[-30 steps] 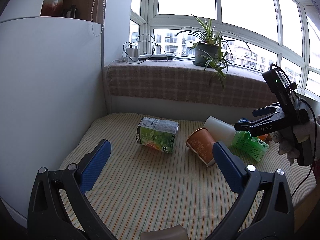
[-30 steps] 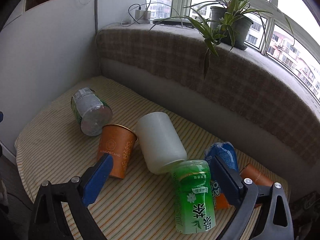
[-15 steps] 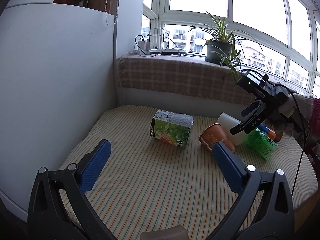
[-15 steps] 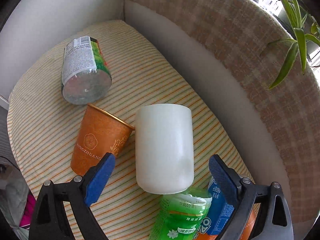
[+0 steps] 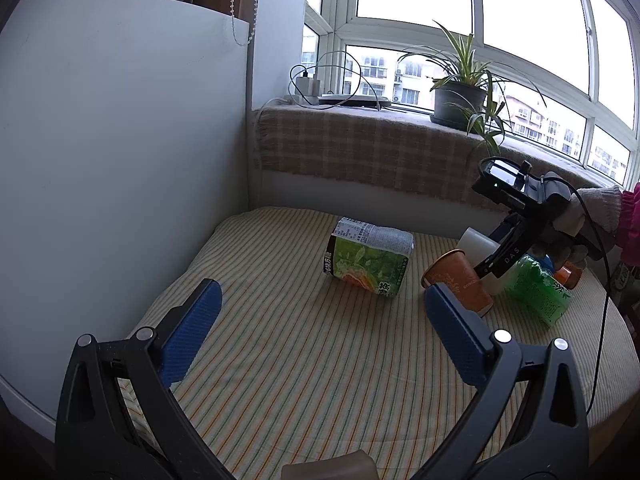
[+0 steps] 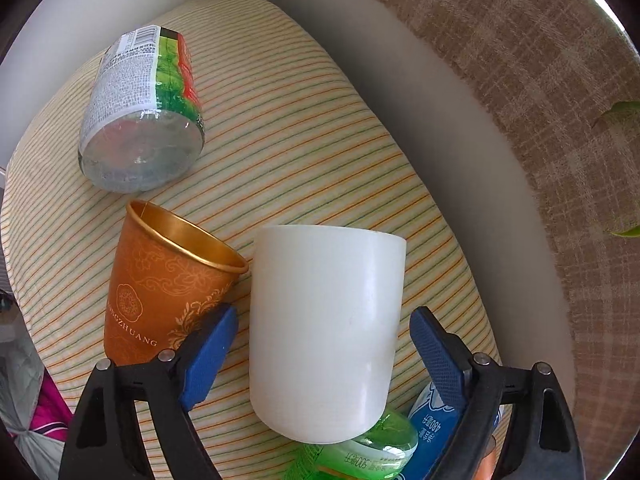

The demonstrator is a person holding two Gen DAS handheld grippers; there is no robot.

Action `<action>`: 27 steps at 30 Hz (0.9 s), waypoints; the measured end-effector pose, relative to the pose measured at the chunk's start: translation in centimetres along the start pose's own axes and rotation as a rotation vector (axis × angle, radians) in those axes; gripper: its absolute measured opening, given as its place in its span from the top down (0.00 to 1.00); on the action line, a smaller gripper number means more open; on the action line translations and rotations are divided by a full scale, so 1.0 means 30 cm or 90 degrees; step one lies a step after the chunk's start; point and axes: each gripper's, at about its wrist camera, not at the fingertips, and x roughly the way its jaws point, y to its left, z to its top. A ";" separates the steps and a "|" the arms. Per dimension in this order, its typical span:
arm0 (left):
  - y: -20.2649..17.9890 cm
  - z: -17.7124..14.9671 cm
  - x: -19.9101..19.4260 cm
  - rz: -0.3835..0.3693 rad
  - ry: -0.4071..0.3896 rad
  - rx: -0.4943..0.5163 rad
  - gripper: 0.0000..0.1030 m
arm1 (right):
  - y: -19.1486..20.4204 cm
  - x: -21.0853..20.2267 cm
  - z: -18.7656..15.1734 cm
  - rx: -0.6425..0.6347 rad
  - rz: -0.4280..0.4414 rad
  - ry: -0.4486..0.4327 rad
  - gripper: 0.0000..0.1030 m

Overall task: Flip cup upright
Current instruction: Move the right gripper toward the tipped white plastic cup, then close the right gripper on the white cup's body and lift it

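A white cup [image 6: 324, 328] lies on its side on the striped cushion [image 6: 280, 128]. My right gripper [image 6: 324, 356] is open, its blue fingers on either side of the cup's body, not touching it. An orange paper cup [image 6: 160, 288] lies on its side touching the white cup's left. In the left wrist view the right gripper [image 5: 496, 256] hangs over the white cup [image 5: 474, 242] and orange cup [image 5: 460, 284]. My left gripper [image 5: 320, 324] is open and empty above the cushion's near part.
A green-labelled bottle [image 6: 140, 112] lies on its side at the left. A green bottle [image 6: 360, 452] and a blue packet [image 6: 436, 428] lie under the white cup's near end. A checked blanket [image 5: 360, 152] covers the sill with a potted plant [image 5: 460, 100].
My right gripper has come down and forward over the white cup, so its fingers now straddle it. My left gripper has pulled back and up a little.
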 end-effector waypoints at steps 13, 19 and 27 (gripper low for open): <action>0.006 0.002 0.010 0.002 0.000 0.003 0.00 | -0.004 -0.032 -0.015 0.017 -0.015 -0.017 0.26; -0.007 0.004 -0.009 -0.003 -0.007 0.009 0.00 | 0.003 -0.114 -0.029 0.027 -0.022 -0.063 0.26; -0.023 0.006 -0.058 -0.013 -0.019 0.013 0.00 | 0.049 -0.261 -0.095 0.033 -0.027 -0.128 0.27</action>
